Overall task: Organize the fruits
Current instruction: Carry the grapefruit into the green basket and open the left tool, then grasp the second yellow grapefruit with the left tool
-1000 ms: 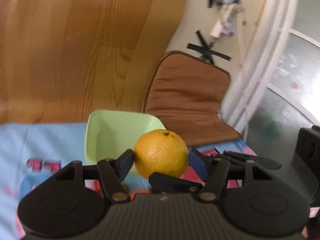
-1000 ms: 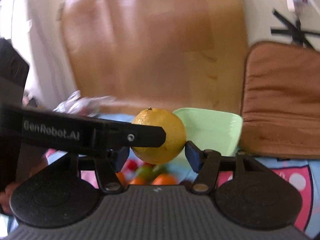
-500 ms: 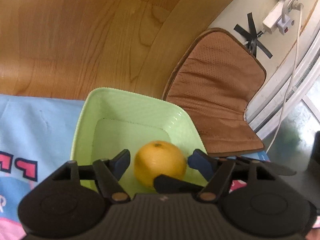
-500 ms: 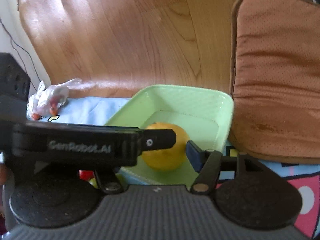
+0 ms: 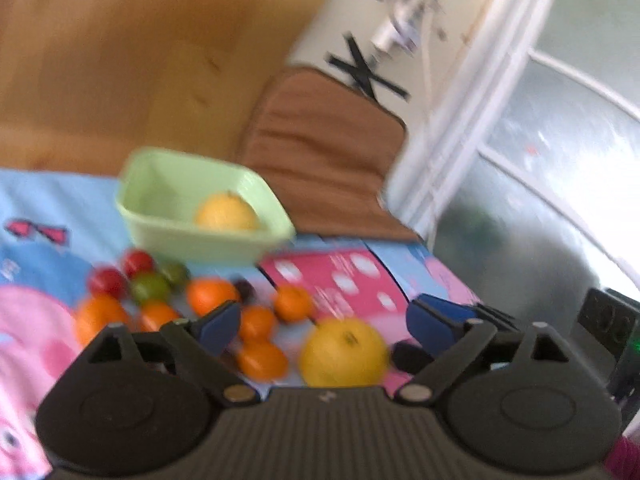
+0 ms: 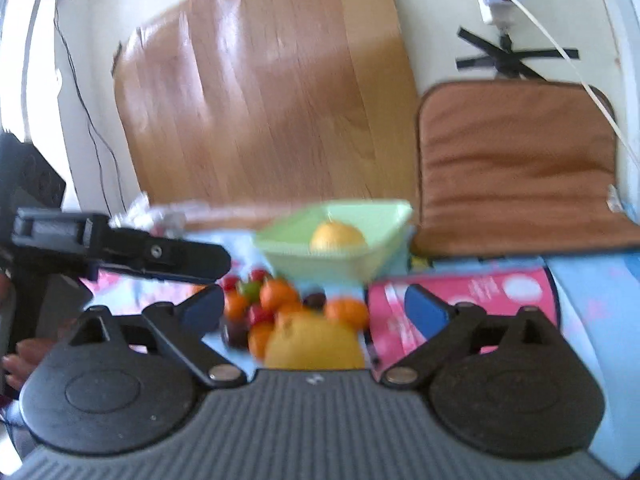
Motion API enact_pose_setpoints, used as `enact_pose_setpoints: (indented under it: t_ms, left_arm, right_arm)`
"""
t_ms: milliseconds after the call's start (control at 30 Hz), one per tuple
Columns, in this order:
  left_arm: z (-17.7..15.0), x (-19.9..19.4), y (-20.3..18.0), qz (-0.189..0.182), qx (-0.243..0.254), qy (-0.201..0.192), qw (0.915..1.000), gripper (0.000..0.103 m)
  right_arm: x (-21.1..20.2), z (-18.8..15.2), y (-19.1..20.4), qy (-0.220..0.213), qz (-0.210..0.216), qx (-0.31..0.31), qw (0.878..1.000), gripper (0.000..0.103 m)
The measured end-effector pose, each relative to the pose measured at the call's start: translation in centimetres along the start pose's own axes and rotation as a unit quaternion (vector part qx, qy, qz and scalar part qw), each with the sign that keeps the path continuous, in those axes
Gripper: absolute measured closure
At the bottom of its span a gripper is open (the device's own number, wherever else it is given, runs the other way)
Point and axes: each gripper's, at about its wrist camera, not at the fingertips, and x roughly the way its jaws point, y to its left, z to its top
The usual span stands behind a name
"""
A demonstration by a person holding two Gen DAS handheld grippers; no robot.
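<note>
A light green bowl stands on the cartoon-print cloth with one yellow-orange citrus inside; both show in the right wrist view, bowl and citrus. A second big yellow citrus lies on the cloth between my left fingers, untouched; it shows in the right wrist view. Several small oranges, red fruits and green fruits lie in front of the bowl. My left gripper is open and empty. My right gripper is open and empty.
A brown cushion leans at the back right, a wooden board behind the bowl. The left gripper's body reaches in at the left of the right wrist view. A crumpled plastic bag lies behind it.
Both grippers have pulled back from the bowl and opened wider. The citrus they held together now rests in the bowl. The fruit pile and a second big citrus have come into view.
</note>
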Motion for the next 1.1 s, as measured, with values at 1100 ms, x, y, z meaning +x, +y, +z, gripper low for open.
enact_pose_setpoints:
  t_ms: [1100]
  left_arm:
    - [-6.9, -2.0, -1.9, 0.054, 0.065, 0.055, 0.9949, 0.037]
  right_arm:
    - [0.4, -5.7, 6.9, 0.087, -0.019, -0.116, 0.989, 0.041]
